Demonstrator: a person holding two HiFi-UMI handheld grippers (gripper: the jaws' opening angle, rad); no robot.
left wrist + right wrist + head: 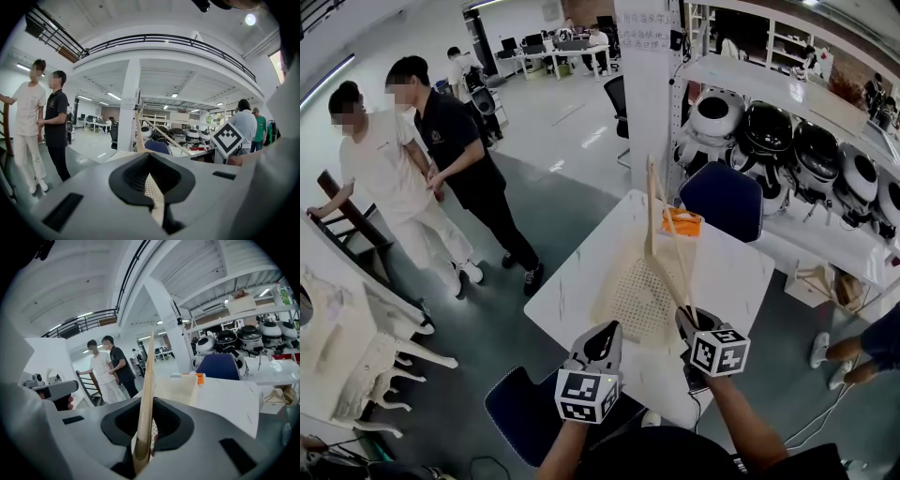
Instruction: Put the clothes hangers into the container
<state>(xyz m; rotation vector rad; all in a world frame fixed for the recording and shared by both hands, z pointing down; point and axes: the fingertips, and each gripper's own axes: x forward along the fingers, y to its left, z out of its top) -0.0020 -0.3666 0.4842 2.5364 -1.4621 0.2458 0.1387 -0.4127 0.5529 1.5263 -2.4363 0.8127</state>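
A cream perforated container (639, 298) lies on the white table (727, 272). My right gripper (686, 319) is shut on the lower end of a wooden clothes hanger (661, 234), which rises steeply over the container's near right side. In the right gripper view the hanger (146, 394) runs up out of the jaws, with the container (180, 390) beyond. My left gripper (602, 336) sits at the container's near edge. In the left gripper view a strip of perforated cream wall (151, 190) is pinched between the jaws, and the hanger (161, 133) shows ahead.
An orange object (682, 222) lies past the container, with a blue chair (727, 199) behind the table and another (520, 408) at its near side. Shelves of round helmets (787, 141) stand at the right. Two people (441, 178) stand at the left beside white furniture (356, 356).
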